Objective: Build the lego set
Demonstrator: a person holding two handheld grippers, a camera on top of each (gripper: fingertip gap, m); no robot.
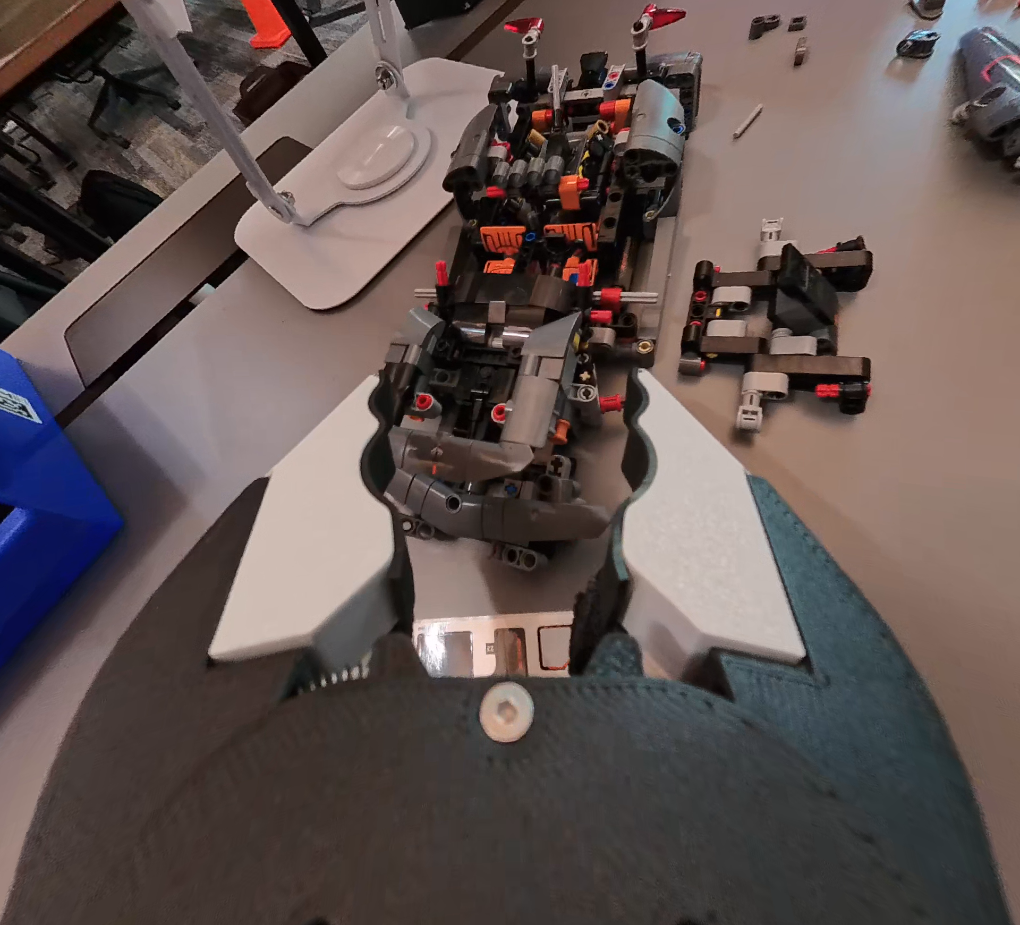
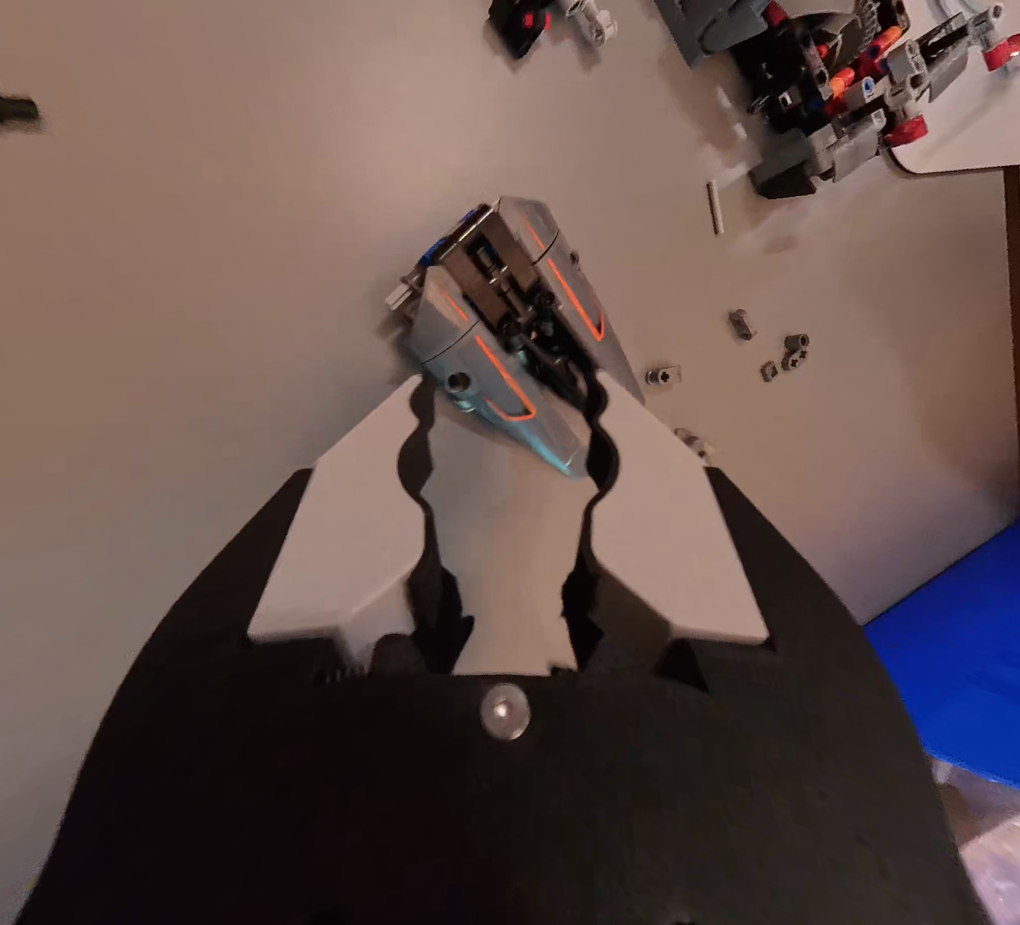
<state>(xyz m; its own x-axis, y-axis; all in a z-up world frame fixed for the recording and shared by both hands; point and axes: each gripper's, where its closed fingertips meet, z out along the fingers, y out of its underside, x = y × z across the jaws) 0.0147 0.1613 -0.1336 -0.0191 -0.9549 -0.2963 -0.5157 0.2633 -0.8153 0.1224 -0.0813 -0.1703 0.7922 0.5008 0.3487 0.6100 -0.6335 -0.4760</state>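
The half-built lego car (image 1: pixel 552 258) is seen lying flat on the grey table (image 1: pixel 828 539), its long axis running straight away from the left tool (image 1: pixel 505 401), with the grey nose nearest and the two red fins farthest off. The left tool is held released, its fingers (image 1: pixel 325 512) spread on either side of the car's nose; whether they touch it cannot be told. Just beside the car, on its right, a black and grey sub-assembly (image 1: pixel 778 324) is laid flat. A white lamp base (image 1: pixel 359 192) is placed to the car's left.

In the right wrist view, a grey body panel with orange lines (image 2: pixel 497 324) is found on the table, its long axis slanting from upper left to lower right, its tapered end pointing between the fingers of the right tool (image 2: pixel 505 401). That tool is spread apart; no grip can be confirmed. Small loose pieces (image 2: pixel 773 346) are scattered near it.
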